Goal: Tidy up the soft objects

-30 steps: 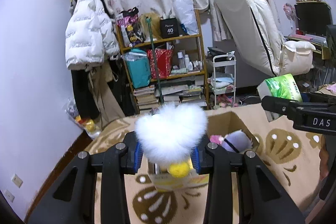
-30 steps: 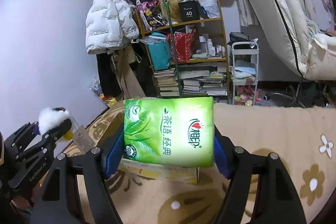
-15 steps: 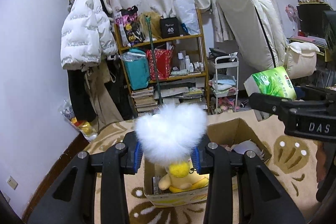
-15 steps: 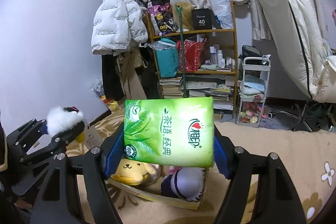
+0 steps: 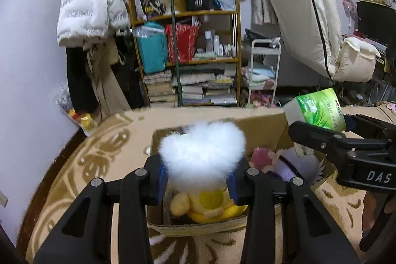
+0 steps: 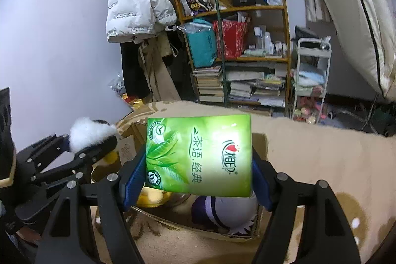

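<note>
Over the patterned blanket (image 5: pixel 94 160), both grippers are now hanging above the open cardboard box (image 5: pixel 259 125). A second ago the box interior was barely showing in either wrist view; now its contents are lying in plain sight below the jaws. This suggests that the carrying step is ending and the release step is beginning.

The box is rigid, brown and rectangular, with raw corrugated edges. It is already holding a round purple-and-white plush (image 6: pixel 230 212), a yellow plush (image 5: pixel 210 204) with stubby limbs and a small pink toy (image 5: pixel 259 157).

The right gripper (image 6: pixel 198 180) is pinching a green tissue pack (image 6: pixel 199 155) across its width. The pack is a glossy film pillow, flat-faced and slightly yielding at the pads. It is hanging over the purple plush and is not yet touching the box.

The left gripper (image 5: pixel 196 180) is carrying a white fluffy toy (image 5: pixel 203 152), a long-pile ball that is hiding most of each pad. Its jaws have just been opening slightly, with the toy between them. Fur is bulging past both pads, so contact appears to be continuing. The toy is hanging directly above the yellow plush.

Judgement: fur may cling to the pads on release. The slick pack should drop cleanly.
</note>
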Available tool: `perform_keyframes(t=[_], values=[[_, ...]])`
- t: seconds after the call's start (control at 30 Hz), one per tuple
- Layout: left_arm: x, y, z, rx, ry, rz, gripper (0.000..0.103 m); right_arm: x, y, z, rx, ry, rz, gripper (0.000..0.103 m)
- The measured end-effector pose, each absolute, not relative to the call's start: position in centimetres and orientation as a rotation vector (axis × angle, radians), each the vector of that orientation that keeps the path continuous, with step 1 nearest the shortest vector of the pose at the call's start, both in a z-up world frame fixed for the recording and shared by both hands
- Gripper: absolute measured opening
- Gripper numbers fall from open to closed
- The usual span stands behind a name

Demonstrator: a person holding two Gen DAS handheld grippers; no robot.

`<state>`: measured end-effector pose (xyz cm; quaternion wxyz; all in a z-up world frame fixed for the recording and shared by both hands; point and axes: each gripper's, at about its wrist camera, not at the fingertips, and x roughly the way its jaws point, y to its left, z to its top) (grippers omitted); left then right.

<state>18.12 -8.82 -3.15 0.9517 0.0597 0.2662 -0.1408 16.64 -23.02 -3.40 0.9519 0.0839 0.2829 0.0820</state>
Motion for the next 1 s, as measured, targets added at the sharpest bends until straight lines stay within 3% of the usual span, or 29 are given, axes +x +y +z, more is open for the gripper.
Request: perform_keyframes(t=[0.13, 0.27, 0.37, 0.5, 0.63, 0.8, 1.0], values=[[18.6, -8.6, -4.0, 0.112, 0.572, -0.279, 0.055, 17.0, -23.2, -4.2, 0.187, 0.597, 0.179, 0.079], [18.6, -8.4, -4.2, 0.110, 0.579, -0.274, 0.059, 17.2, -23.1, -4.9, 0.188, 0.621, 0.179, 0.079], [18.2, -8.2, -4.1, 0.115, 0.569, -0.260, 0.067, 17.2, -23.1, -5.0, 0.183, 0.627, 0.182, 0.079], [17.5, -7.8, -3.5, 0.136, 0.550, -0.239, 0.078, 16.8, -23.2, -4.4, 0.186, 0.603, 0.177, 0.091], [16.6, -7.4, -2.6, 0.142, 0.533, -0.218, 0.082, 16.0, -23.8, -3.8, 0.194, 0.589, 0.156, 0.092], [14.8, -6.6, -1.1, 0.152, 0.499, -0.181, 0.096, 14.3, -24.3, -2.2, 0.186, 0.546, 0.127, 0.102], [12.1, -5.5, 1.2, 0.147, 0.459, -0.144, 0.100, 11.9, -24.3, 0.6, 0.165, 0.485, 0.101, 0.103]])
